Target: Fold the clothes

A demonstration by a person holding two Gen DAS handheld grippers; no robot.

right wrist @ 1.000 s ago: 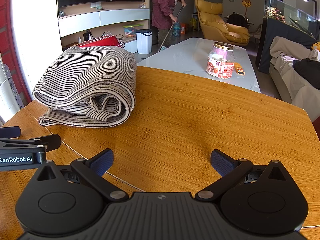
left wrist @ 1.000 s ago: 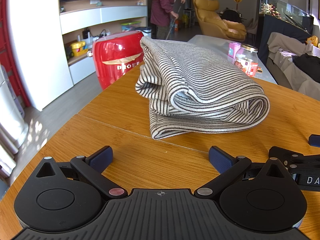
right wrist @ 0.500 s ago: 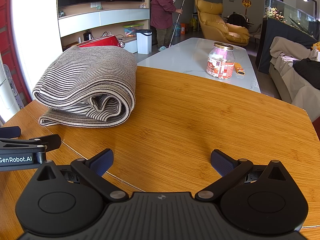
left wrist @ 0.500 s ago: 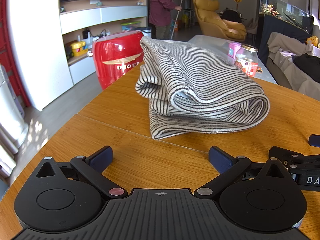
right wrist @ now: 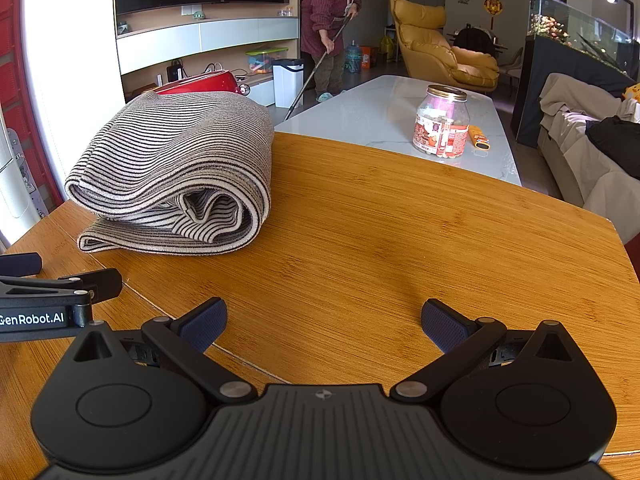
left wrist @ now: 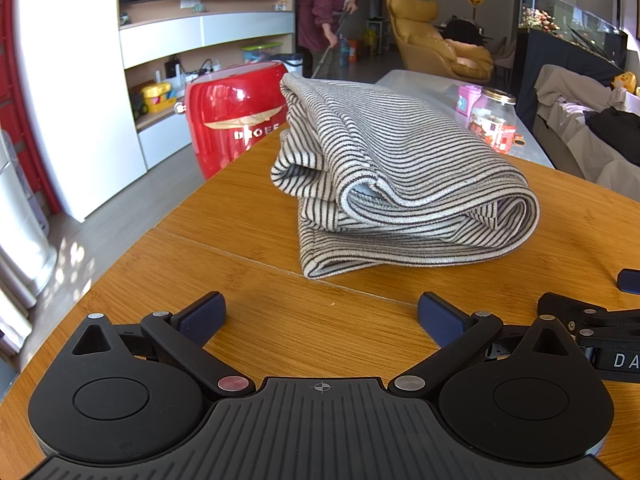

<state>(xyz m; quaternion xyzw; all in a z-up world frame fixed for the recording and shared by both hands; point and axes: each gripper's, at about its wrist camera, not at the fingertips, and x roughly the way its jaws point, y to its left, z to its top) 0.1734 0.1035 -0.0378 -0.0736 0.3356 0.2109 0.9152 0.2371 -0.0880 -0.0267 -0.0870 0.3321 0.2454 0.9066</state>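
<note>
Both claws, left claw (left wrist: 320,316) and right claw (right wrist: 324,322), rest spread apart and empty on the bamboo tabletop (right wrist: 400,240); the grey-and-white striped knit garment (left wrist: 400,184) sits folded just ahead, so folding looks finished; next probably another garment.

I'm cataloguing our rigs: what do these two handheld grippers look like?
Both match: the left gripper and right gripper have matte black ribbed bodies, round pivot discs, silver rivets, and dark blue textured fingertips. White "GenRobot.AI" lettering marks the left gripper's side.
</note>
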